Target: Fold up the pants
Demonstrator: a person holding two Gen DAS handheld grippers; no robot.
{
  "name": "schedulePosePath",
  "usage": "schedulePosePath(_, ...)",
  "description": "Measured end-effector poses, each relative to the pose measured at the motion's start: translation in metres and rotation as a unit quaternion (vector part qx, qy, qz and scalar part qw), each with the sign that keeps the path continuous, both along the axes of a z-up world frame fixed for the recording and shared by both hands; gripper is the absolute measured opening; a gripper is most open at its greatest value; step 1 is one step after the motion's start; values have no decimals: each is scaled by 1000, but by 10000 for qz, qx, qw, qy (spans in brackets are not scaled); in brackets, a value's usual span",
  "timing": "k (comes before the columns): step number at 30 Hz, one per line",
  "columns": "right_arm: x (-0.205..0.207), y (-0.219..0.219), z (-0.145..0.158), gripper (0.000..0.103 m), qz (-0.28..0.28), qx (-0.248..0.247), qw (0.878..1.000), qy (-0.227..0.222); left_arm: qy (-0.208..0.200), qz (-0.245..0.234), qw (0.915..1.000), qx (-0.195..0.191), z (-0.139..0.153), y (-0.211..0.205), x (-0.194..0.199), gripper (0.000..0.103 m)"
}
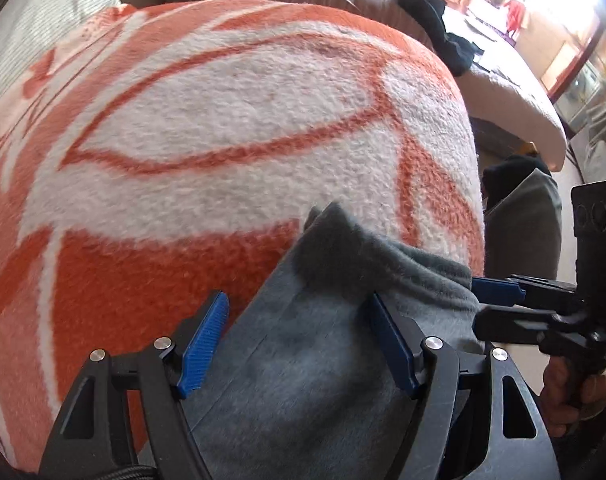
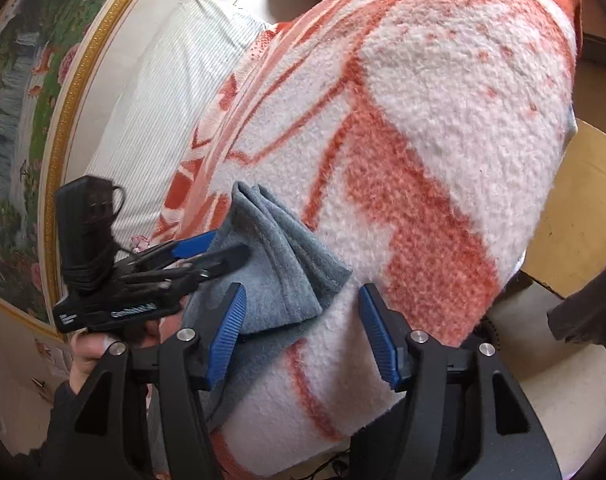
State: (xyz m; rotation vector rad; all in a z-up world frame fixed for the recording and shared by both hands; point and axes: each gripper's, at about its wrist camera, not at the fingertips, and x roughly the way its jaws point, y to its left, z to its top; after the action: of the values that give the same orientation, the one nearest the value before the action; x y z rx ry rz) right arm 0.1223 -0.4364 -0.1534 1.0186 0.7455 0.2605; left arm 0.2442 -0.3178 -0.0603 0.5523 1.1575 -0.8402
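Both tongs open, nothing gripped: left gripper (image 1: pixel 299 344) jaws wide over grey pants (image 1: pixel 303 344), cloth between pads but not pinched; right gripper (image 2: pixel 303 334) jaws apart, pants edge just by its left pad. Pants bunched at near edge of orange/white blanket (image 1: pixel 223 120), partly hanging off, prob. laid there for a flat folding surface. Count: 1 pants, 1 blanket, 2 grippers. Fold not begun, by the looks.

- The pants (image 1: pixel 303 344) lay on the blanket (image 1: pixel 223 128), at its near edge.
- The left gripper (image 1: pixel 299 336) straddled them.
- The right gripper (image 2: pixel 303 332) stood just beside, over the blanket.
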Motion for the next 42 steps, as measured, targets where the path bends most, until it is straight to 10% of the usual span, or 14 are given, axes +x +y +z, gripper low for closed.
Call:
schedulePosePath(6, 6, 12, 7, 59, 243, -541, 9978, -304, 117, -192, 9997, -32, -4, -14, 3, 64)
schedulePosePath(9, 10, 18, 12, 17, 296, -1057, 9932, -381, 86, -334, 9994, -65, -2, -21, -1, 45)
schedulePosePath(15, 15, -17, 13, 14, 166, -646, 9963, -544, 315, -152, 9979, -543, 13, -21, 7, 18)
schedulePosePath(32, 0, 13, 87, 14, 501, -681, 9863, -1414, 345, 442, 9784, -1987, 84, 57, -6, 14)
schedulePosePath(42, -11, 76, 126, 14, 1239, -575, 9720, -1914, 133, 1101, 9508, -2894, 116, 148, -40, 14)
